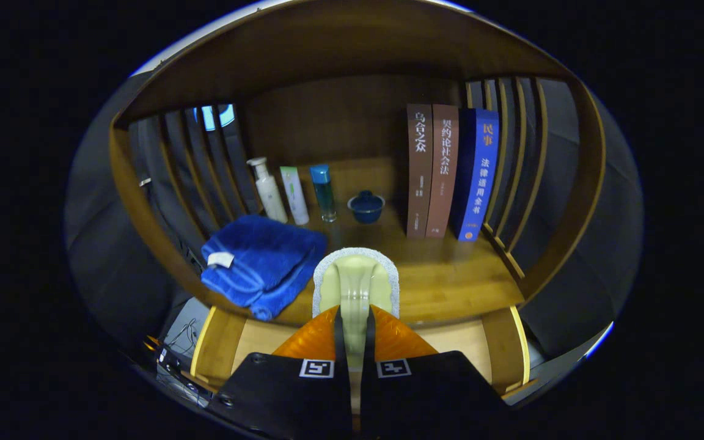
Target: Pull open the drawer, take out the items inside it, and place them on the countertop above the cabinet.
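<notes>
Both fingers [355, 333] clamp a pale brush [356, 282] — above the open drawer [498, 345].

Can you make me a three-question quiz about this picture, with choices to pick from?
1. Where is the folded blue towel?
A. On the countertop, in front of the bottles
B. Inside the drawer
C. On top of the books

2. How many books stand on the countertop?
A. One
B. Three
C. Five

3. What is the gripper doing?
A. Open, holding nothing
B. Shut on a bottle
C. Shut on a brush

Answers: 1 A, it lies just before the bottles. 2 B, two brown and one blue. 3 C, both fingers squeeze its handle.
</notes>
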### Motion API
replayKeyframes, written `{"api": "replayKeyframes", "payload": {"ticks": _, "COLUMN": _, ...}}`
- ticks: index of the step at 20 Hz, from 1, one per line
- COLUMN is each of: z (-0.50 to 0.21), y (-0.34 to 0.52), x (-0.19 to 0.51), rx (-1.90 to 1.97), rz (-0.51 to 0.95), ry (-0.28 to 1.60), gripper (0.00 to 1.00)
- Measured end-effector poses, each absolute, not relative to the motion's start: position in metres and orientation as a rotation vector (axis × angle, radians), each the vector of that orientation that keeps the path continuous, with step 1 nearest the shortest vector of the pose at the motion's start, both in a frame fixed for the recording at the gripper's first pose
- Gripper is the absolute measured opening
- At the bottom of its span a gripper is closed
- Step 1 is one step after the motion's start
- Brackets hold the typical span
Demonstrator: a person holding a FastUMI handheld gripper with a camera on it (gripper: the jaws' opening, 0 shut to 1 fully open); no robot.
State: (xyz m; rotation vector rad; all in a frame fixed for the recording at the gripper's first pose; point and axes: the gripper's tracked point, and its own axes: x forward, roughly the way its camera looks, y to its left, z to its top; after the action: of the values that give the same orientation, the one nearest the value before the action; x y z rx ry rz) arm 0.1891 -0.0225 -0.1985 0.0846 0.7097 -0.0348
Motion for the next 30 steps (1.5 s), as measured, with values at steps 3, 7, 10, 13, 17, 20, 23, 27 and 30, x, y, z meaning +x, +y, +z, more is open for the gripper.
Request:
{"api": "replayKeyframes", "payload": {"ticks": 3, "z": -0.215, "y": -0.021, "x": 0.229, "rx": 0.082, "rz": -0.023, "ry": 0.776, "gripper": 0.11}}
{"api": "replayKeyframes", "payload": {"ticks": 7, "z": -0.244, "y": -0.024, "x": 0.267, "rx": 0.097, "rz": -0.041, "ry": 0.889, "gripper": 0.11}}
{"api": "replayKeyframes", "payload": {"ticks": 10, "z": -0.266, "y": -0.023, "x": 0.278, "rx": 0.099, "rz": -0.054, "ry": 1.006, "gripper": 0.11}}
{"api": "replayKeyframes", "payload": {"ticks": 13, "z": -0.273, "y": -0.024, "x": 0.284, "rx": 0.064, "rz": -0.069, "ry": 1.037, "gripper": 0.15}}
{"api": "replayKeyframes", "payload": {"ticks": 17, "z": -0.27, "y": -0.021, "x": 0.292, "rx": 0.098, "rz": -0.06, "ry": 1.011, "gripper": 0.53}}
{"api": "replayKeyframes", "payload": {"ticks": 20, "z": -0.267, "y": -0.026, "x": 0.287, "rx": 0.098, "rz": -0.073, "ry": 0.998, "gripper": 1.0}}
{"api": "replayKeyframes", "payload": {"ticks": 23, "z": -0.263, "y": -0.026, "x": 0.285, "rx": 0.072, "rz": -0.067, "ry": 0.962, "gripper": 1.0}}
{"api": "replayKeyframes", "payload": {"ticks": 27, "z": -0.25, "y": -0.022, "x": 0.269, "rx": 0.083, "rz": -0.065, "ry": 0.897, "gripper": 1.0}}
{"api": "replayKeyframes", "payload": {"ticks": 30, "z": -0.237, "y": -0.02, "x": 0.242, "rx": 0.078, "rz": -0.066, "ry": 0.831, "gripper": 0.99}}
